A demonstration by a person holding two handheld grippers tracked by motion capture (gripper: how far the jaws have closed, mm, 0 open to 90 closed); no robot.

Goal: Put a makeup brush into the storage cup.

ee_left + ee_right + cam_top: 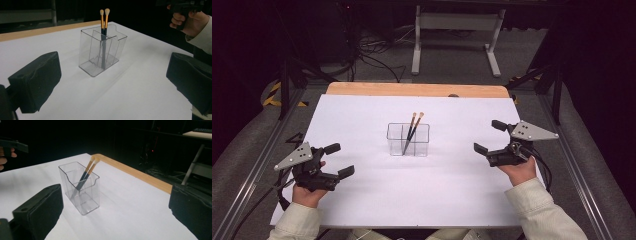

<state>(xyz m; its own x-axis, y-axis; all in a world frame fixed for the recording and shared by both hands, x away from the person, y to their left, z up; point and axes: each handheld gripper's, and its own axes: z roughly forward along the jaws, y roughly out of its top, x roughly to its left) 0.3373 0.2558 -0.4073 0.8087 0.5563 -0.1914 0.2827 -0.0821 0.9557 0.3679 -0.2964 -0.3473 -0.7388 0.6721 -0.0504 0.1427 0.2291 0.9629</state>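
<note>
A clear plastic holder (408,139) with inner dividers stands upright in the middle of the white table (452,200). Two makeup brushes (414,128) with orange ferrules, pale tips and dark handles lean inside it, tips up. The holder (101,51) and brushes (104,22) appear ahead of my left jaws, and the holder (80,187) with brushes (87,171) ahead of my right jaws. My left gripper (336,160) is open at the table's front left, empty. My right gripper (490,136) is open at the right, empty. Both are well apart from the holder.
A wooden strip (417,89) runs along the table's far edge. Beyond it stand a white metal stand (457,37) and cables on the floor. Black frame rails (577,170) flank the table on both sides.
</note>
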